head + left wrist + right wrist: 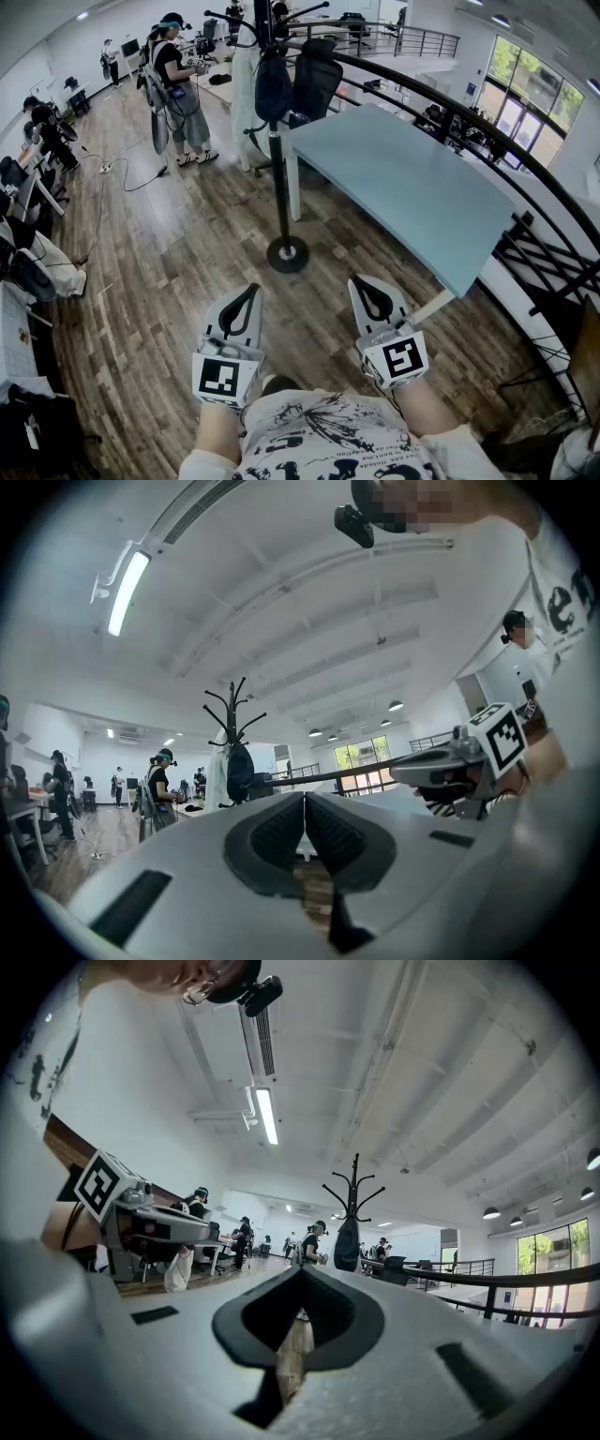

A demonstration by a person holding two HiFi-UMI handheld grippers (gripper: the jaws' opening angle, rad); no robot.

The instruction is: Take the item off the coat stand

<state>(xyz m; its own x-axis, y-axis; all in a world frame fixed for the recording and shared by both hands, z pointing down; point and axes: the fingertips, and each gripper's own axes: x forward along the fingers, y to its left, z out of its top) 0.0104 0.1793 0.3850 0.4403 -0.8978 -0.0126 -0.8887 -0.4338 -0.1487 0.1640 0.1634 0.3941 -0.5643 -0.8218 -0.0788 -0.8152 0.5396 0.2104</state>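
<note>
A black coat stand (278,169) rises from a round base on the wood floor, just ahead of me. A dark blue bag (273,89) hangs from its upper hooks, with a white garment (246,94) beside it. My left gripper (252,287) and right gripper (357,279) are held low in front of my body, well short of the stand, both shut and empty. In the left gripper view the stand (236,722) and the bag (240,771) show beyond the closed jaws (304,799). The right gripper view shows the bag (348,1244) past its closed jaws (302,1274).
A light blue table (412,178) stands right of the stand, with a black office chair (314,80) behind it. A black railing (525,178) curves along the right. A person (178,84) stands at the far left near cables on the floor. Desks line the left wall.
</note>
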